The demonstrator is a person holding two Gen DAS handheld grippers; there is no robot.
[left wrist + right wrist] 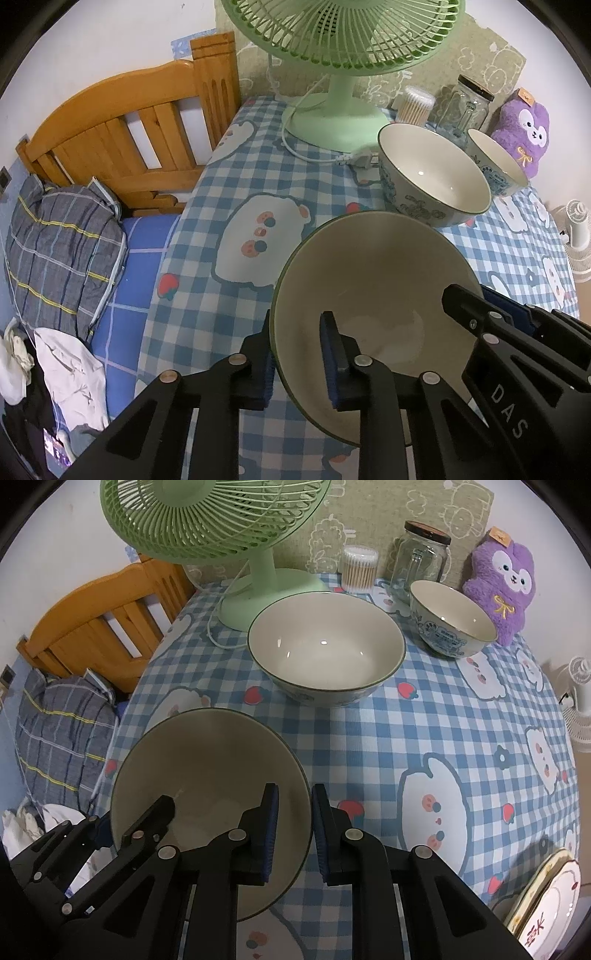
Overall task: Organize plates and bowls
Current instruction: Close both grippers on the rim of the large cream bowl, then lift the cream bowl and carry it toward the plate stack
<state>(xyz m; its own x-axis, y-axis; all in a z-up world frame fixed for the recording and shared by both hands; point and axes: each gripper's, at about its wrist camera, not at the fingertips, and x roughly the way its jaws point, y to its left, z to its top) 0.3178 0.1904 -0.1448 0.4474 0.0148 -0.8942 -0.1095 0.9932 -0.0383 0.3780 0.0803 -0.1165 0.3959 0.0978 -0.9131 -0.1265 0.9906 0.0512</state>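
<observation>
While your left gripper (301, 363) and right gripper (295, 838) each pinch 1 bowl (207, 775) rim, 2 bowls sit unstacked on the counter (424, 731).

Both views are evenly lit by soft indoor light that seems to come from overhead. Small white glints sit inside the big bowl (326, 650), and the nearer bowl (207, 797) is dimmer, shaded by the black fingers over it. Shadows on the cloth (424, 720) are faint and soft-edged. Focus is sharp in the middle. The fisheye bends the fan (343, 33) and bed frame (122, 129), and black vignette fills the corners.
</observation>
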